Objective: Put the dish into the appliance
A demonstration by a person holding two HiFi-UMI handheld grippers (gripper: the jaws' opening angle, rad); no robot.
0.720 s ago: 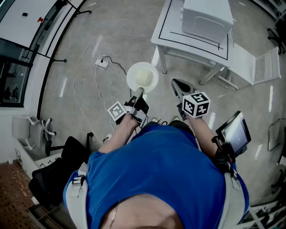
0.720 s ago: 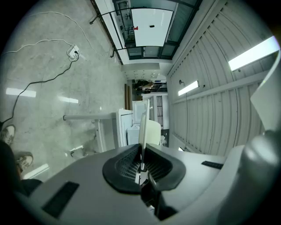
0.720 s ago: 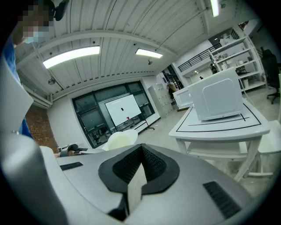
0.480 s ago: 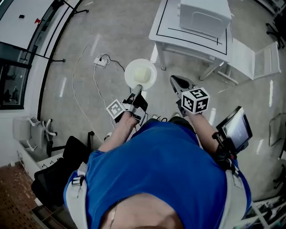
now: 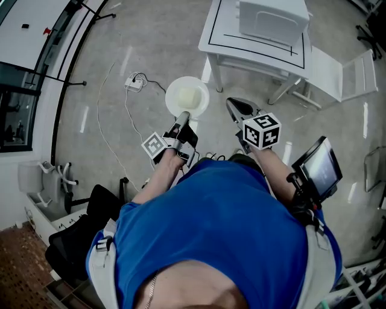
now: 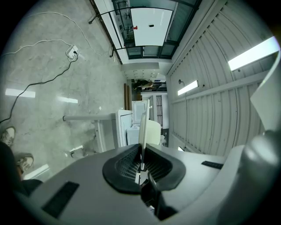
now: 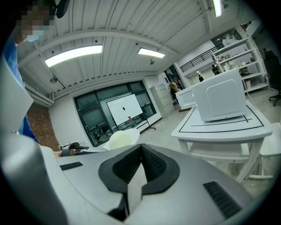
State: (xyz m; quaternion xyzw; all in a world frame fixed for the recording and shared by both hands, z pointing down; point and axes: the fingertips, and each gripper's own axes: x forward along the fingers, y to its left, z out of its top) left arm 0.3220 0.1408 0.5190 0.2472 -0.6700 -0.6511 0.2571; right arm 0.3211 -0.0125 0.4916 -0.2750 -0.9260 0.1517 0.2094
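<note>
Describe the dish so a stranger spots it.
Find the white table with the microwave at the head view's top. Short of it, over grey floor, the left gripper pinches a white plate by its rim. Nothing else there is round.

— What colour is the dish?
— Plain creamy white. The appliance is white too, on a white table edged with a thin black line.
— And beside the table?
— Mottled grey floor and a white power strip. The marker cube shows black-and-white squares. The shirt is blue.
</note>
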